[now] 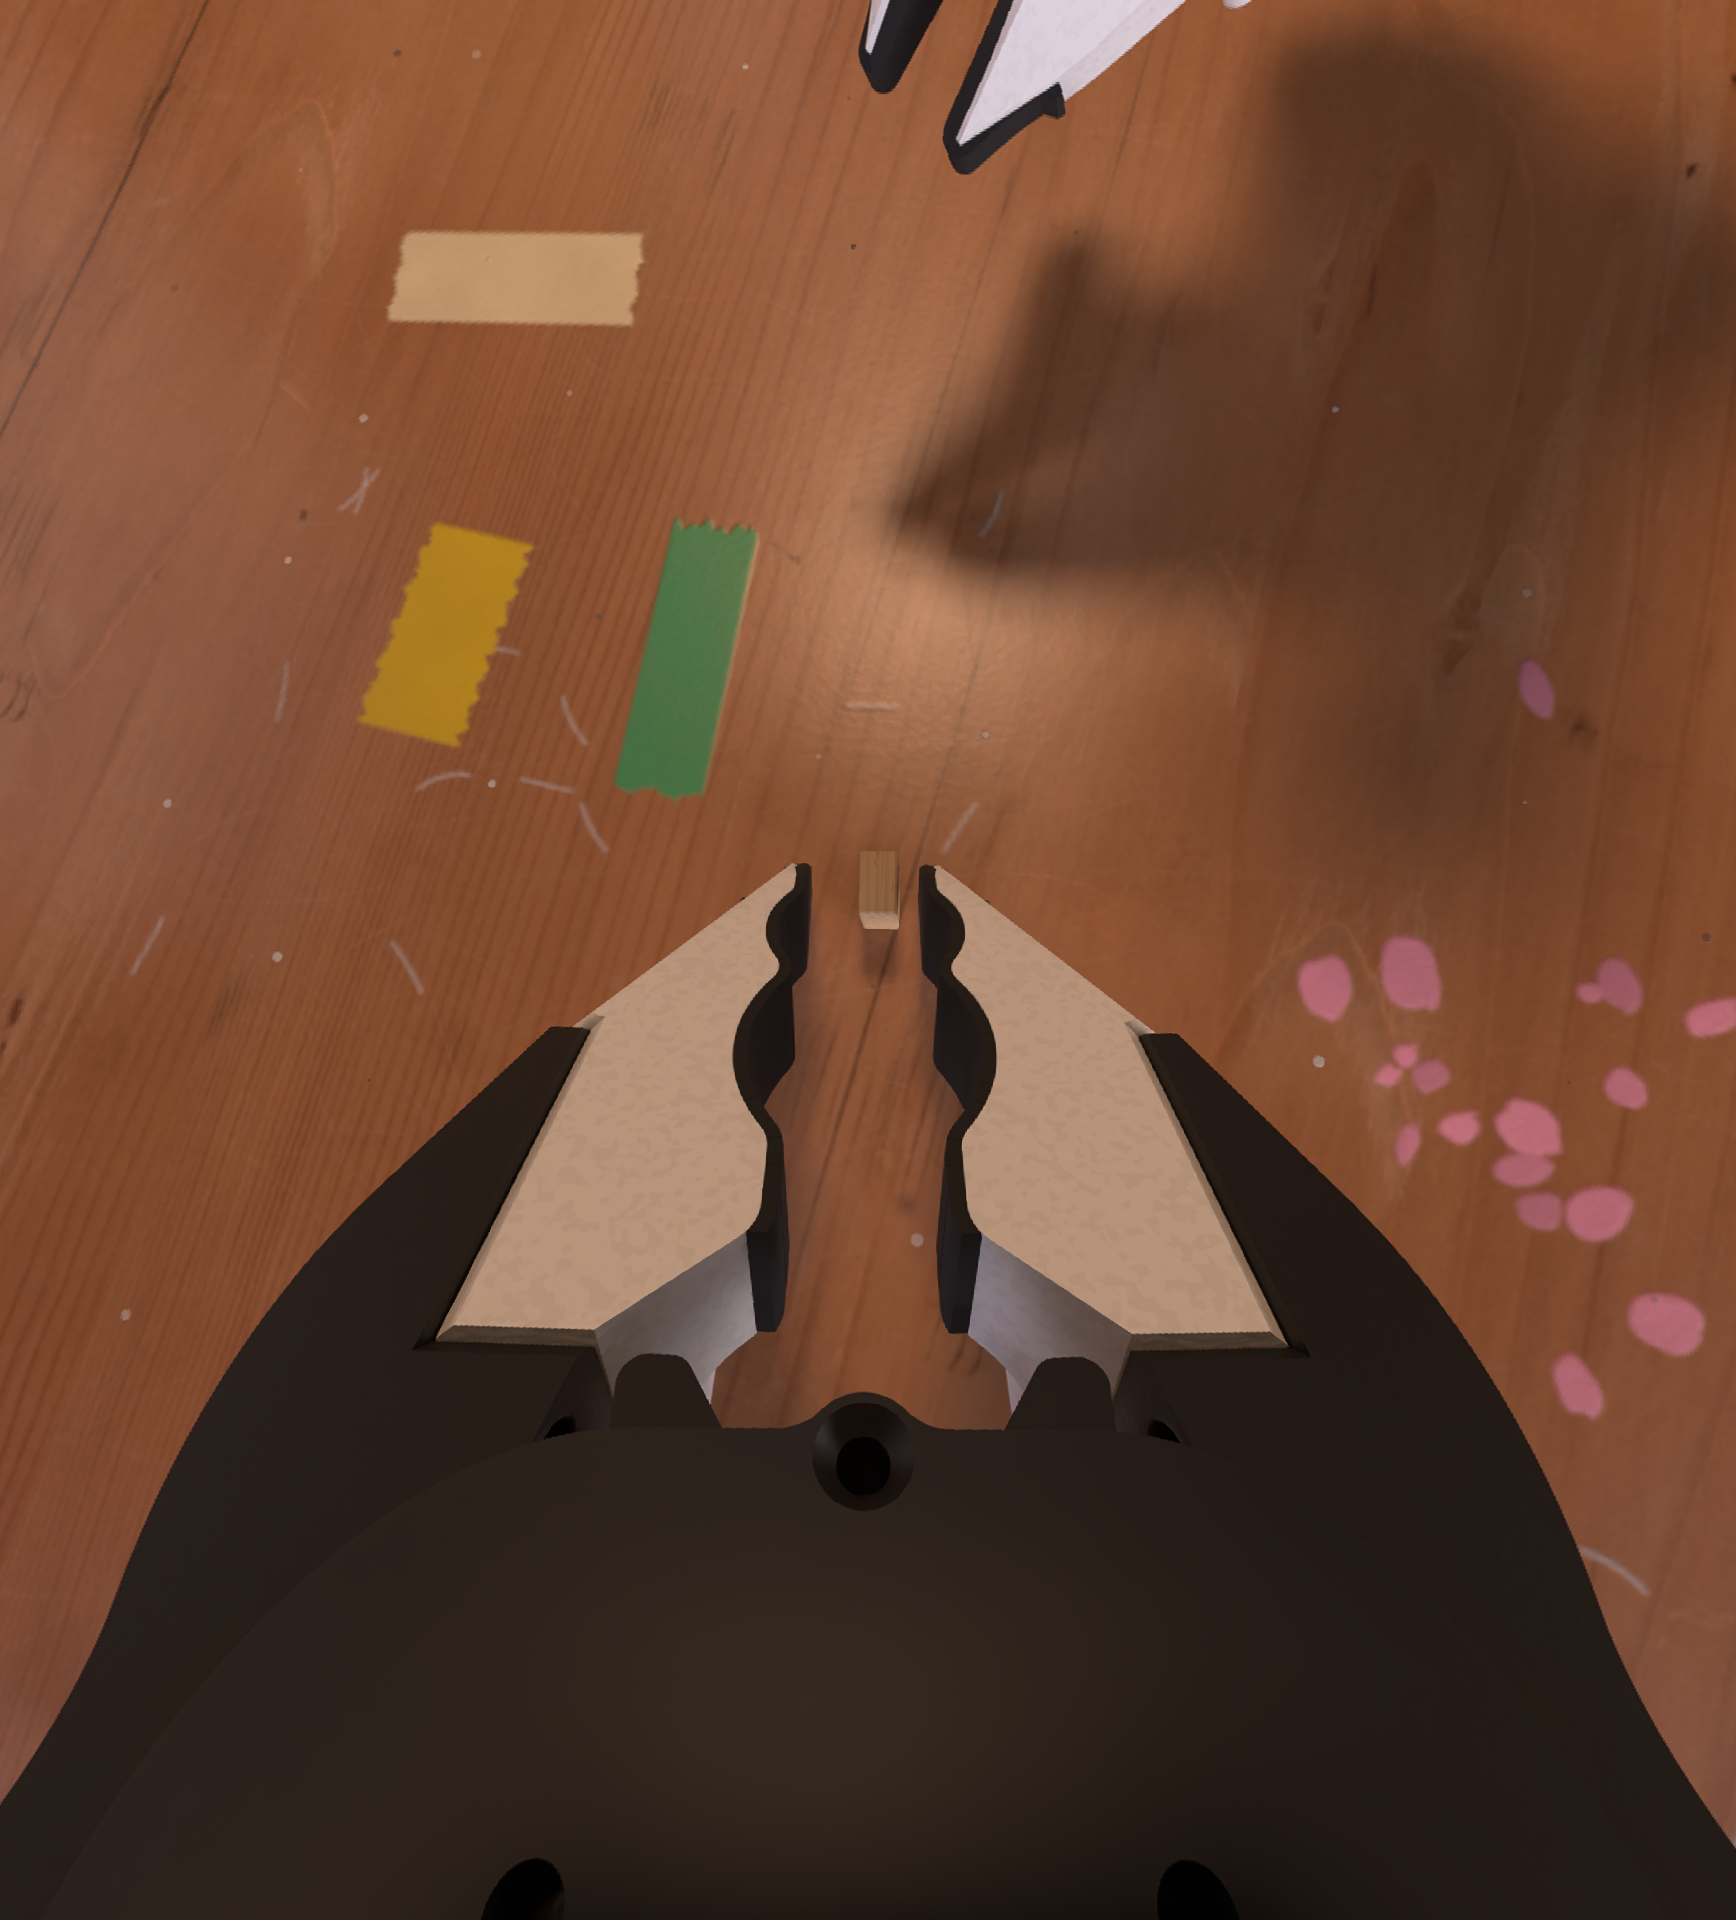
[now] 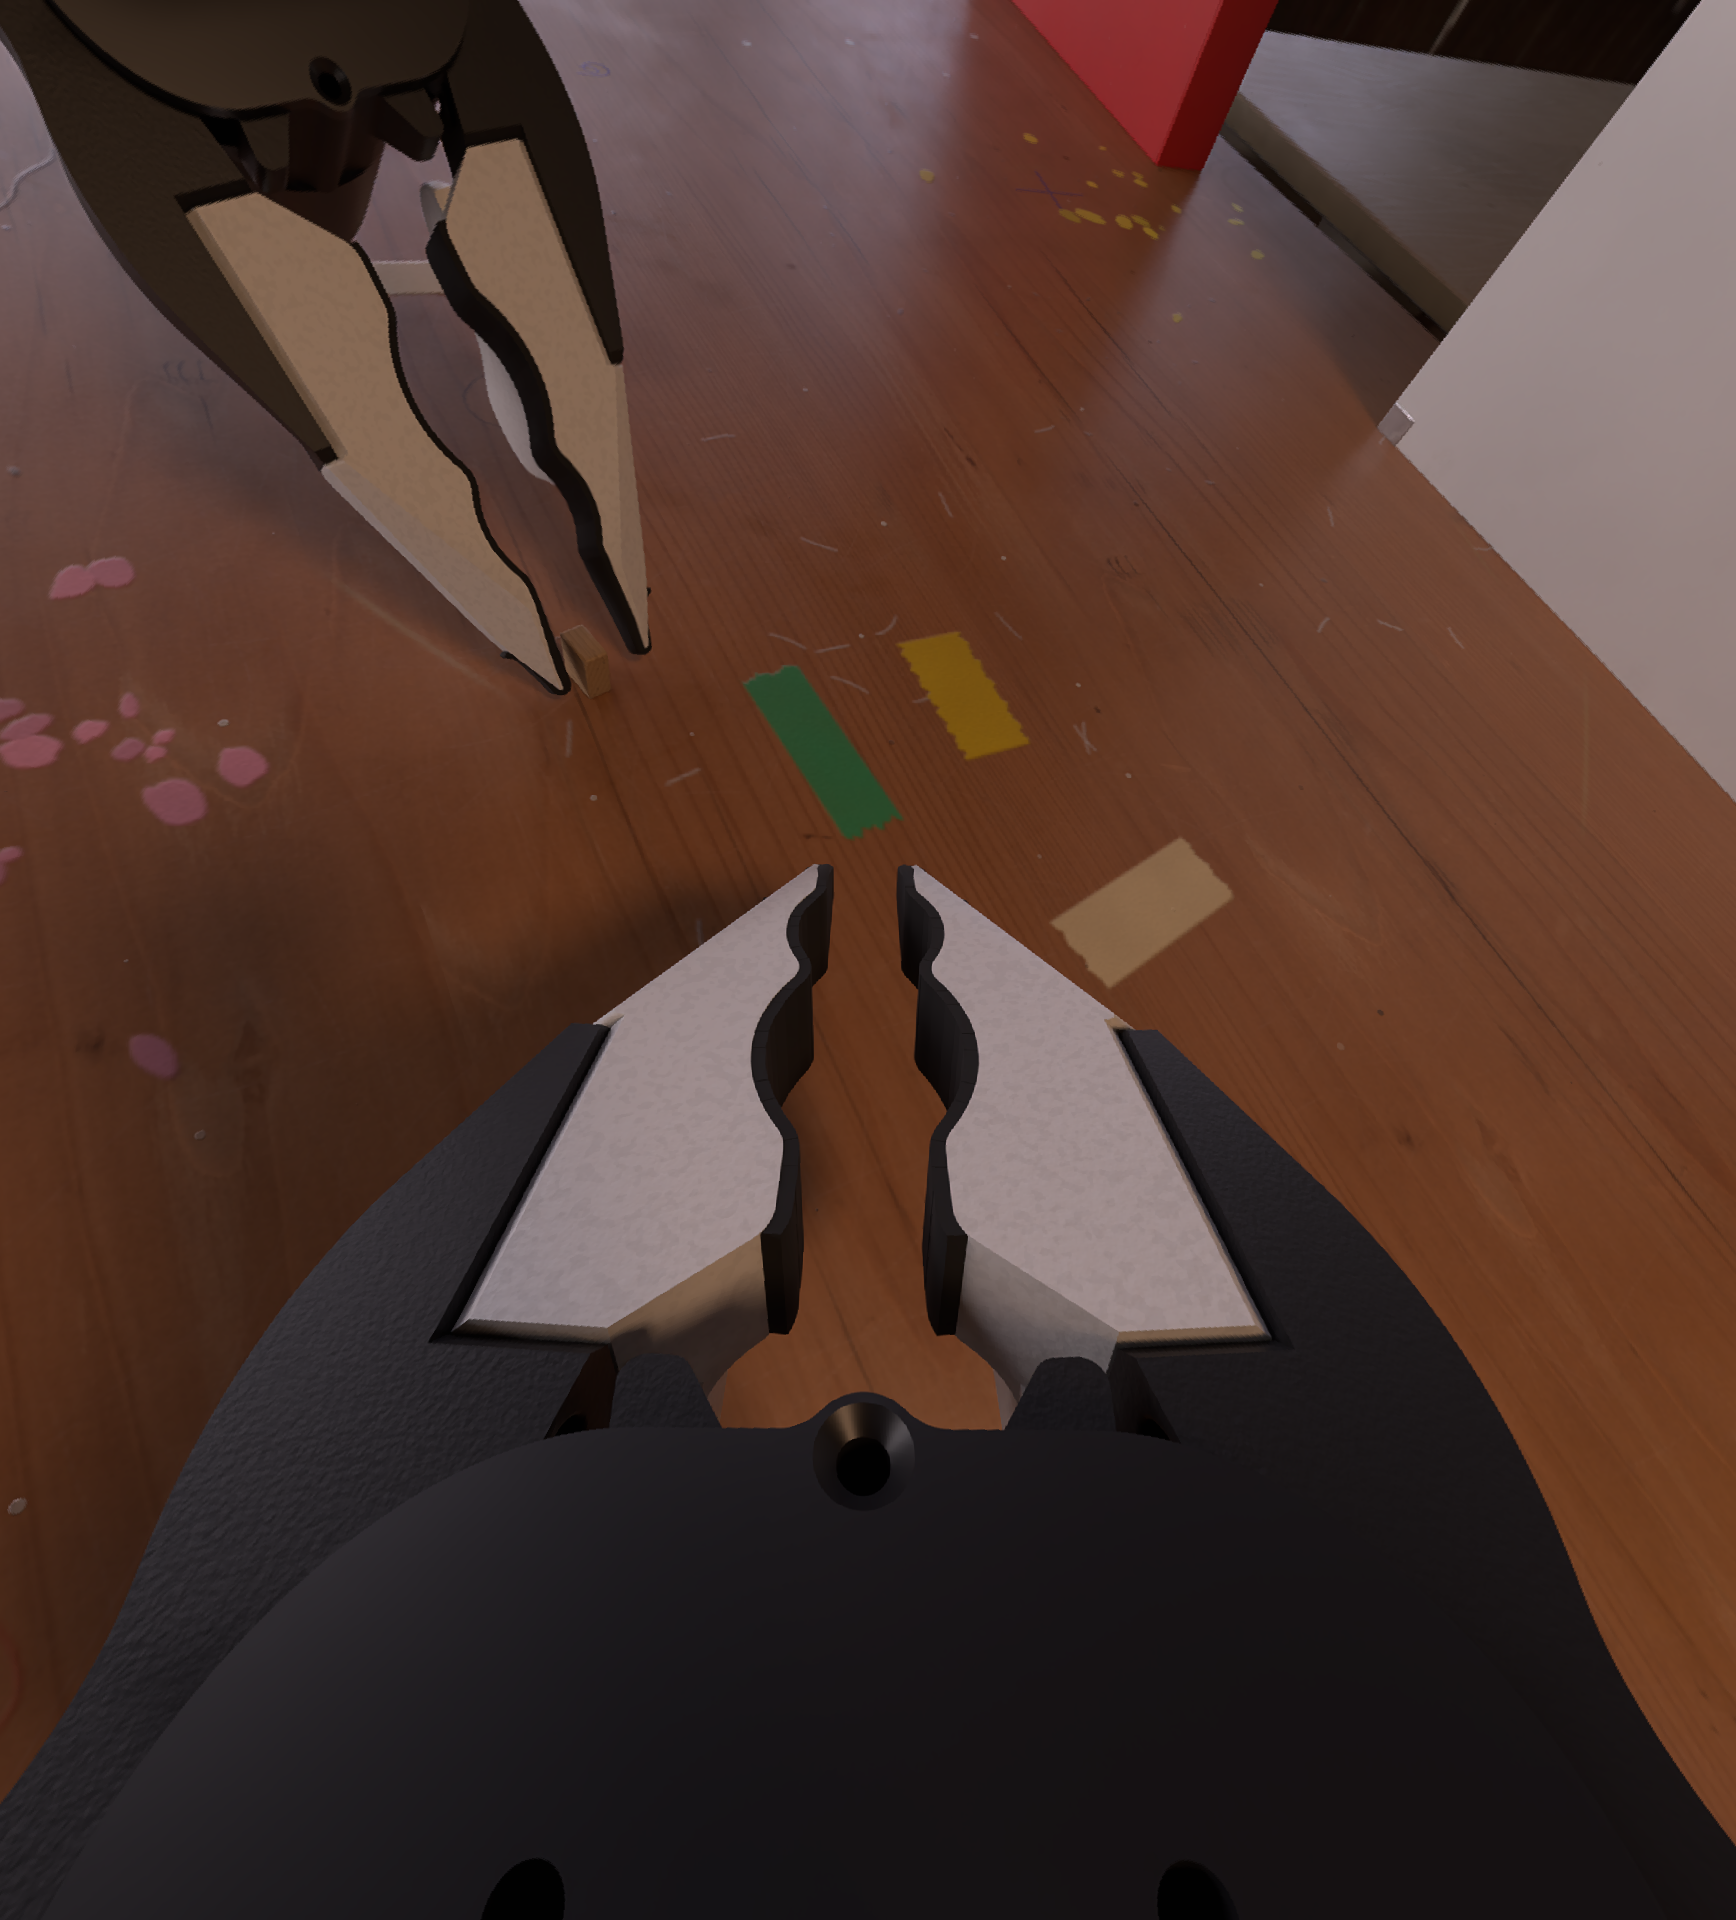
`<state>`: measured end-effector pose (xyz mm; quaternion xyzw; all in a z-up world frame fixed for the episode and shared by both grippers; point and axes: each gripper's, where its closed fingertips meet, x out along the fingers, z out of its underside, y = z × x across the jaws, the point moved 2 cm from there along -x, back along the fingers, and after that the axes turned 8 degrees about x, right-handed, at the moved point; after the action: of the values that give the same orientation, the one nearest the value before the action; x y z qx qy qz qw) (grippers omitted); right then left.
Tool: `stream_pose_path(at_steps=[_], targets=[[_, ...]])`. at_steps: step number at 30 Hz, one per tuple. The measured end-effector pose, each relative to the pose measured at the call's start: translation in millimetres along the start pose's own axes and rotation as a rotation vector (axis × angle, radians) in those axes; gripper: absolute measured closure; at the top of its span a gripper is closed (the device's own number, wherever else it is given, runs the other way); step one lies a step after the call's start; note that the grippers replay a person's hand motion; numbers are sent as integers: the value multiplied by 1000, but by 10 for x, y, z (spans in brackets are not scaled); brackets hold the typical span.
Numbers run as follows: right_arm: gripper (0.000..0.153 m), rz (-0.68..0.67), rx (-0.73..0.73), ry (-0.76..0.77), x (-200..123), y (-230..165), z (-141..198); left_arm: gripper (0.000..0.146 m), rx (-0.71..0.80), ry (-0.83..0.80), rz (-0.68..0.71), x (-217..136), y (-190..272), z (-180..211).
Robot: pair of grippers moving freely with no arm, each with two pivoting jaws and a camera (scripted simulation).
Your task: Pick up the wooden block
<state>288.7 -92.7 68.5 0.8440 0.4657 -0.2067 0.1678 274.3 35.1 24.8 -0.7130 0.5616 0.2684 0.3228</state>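
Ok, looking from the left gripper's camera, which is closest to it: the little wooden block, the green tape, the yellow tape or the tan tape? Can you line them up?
From the left gripper, nearest first:
1. Wooden block, right between its fingertips.
2. Green tape, ahead and a little to the left.
3. Yellow tape, farther left, beside the green.
4. Tan tape, farthest ahead, on the left.
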Motion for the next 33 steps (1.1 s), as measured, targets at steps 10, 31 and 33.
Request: stream_pose_path(at_steps=[10, 31, 33], targets=[[142, 20, 27, 51, 25, 53, -21, 140, 27, -15, -13, -18, -3, 38], [142, 32, 68, 187, 140, 47, -282, 140, 73, 116, -140, -323, -252, 66], [142, 8, 75, 210, 135, -5, -344, 140, 106, 166, -168, -368, -264, 4]])
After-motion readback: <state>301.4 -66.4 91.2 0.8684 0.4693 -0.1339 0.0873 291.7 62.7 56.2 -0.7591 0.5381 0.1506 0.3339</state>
